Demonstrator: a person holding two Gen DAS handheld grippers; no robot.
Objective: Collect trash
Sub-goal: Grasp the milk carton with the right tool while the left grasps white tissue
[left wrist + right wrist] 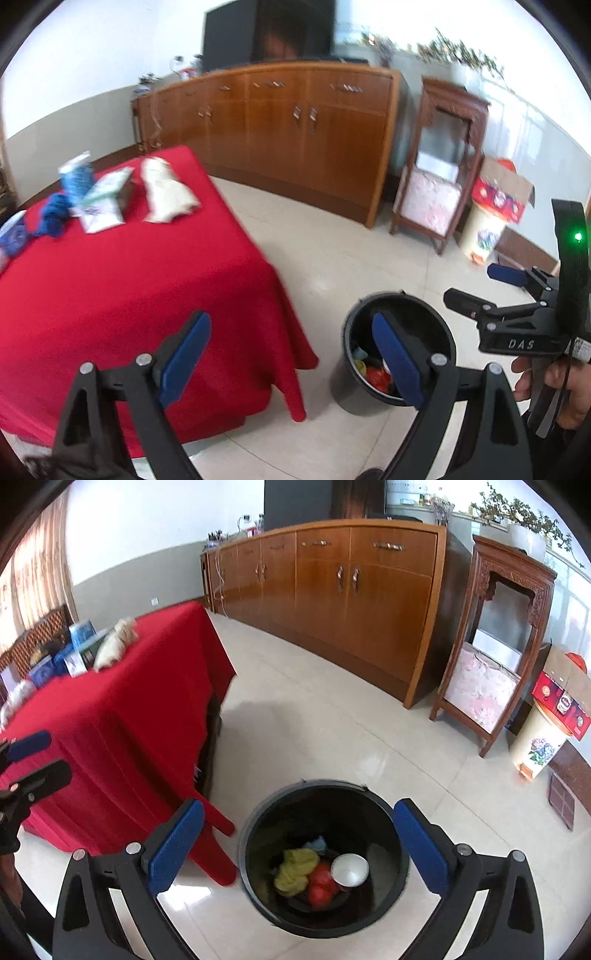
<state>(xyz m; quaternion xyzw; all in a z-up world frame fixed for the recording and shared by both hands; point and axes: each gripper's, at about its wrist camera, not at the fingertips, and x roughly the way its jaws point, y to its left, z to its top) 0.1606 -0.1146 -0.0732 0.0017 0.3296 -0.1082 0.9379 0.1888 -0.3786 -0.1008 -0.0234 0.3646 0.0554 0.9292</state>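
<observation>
1. The black bin [325,864] stands on open tiled floor at lower centre of my right view, just beside the hanging corner of the red tablecloth [122,716]; trash lies in its bottom.
2. More trash [166,190] sits on the table, upper left.
3. My left gripper [291,365] has jaws wide apart, empty.
4. My right gripper [299,849] points down over the bin, jaws apart, empty.
</observation>
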